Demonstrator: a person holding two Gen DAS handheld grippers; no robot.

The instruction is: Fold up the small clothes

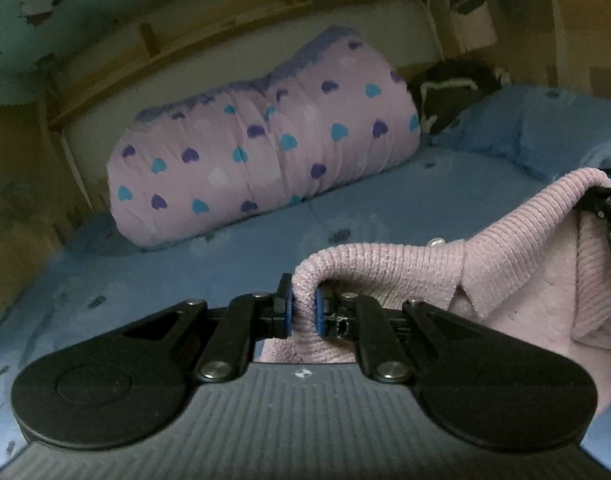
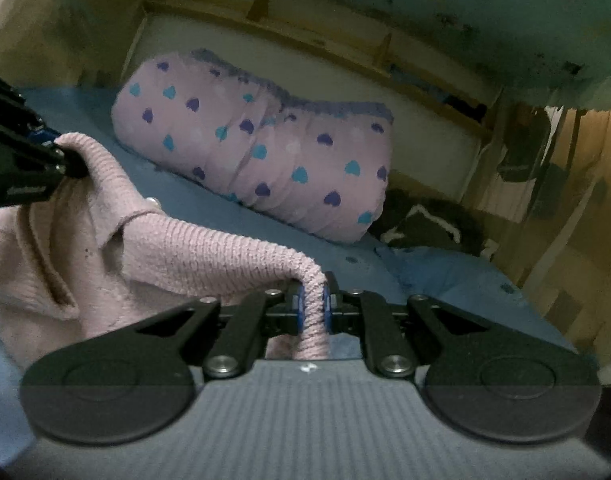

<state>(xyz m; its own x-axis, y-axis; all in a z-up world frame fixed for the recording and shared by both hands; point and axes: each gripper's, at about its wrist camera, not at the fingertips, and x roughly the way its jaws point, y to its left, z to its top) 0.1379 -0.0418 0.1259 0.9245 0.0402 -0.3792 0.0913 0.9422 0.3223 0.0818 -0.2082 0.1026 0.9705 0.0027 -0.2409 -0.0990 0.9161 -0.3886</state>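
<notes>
Left wrist view: the pink ribbed sweater [image 1: 525, 264] hangs above the blue bed sheet [image 1: 225, 264], one edge pinched tight in the left gripper [image 1: 304, 312]. Its other edge runs up to the right gripper [image 1: 603, 208], half cut off at the frame's border. Right wrist view shows that gripper [image 2: 312, 310] clamped on the knit too. Behind sits a pink heart-print bundle [image 1: 261, 148]; a dark heap [image 2: 425, 224] beside it is hard to make out.
</notes>
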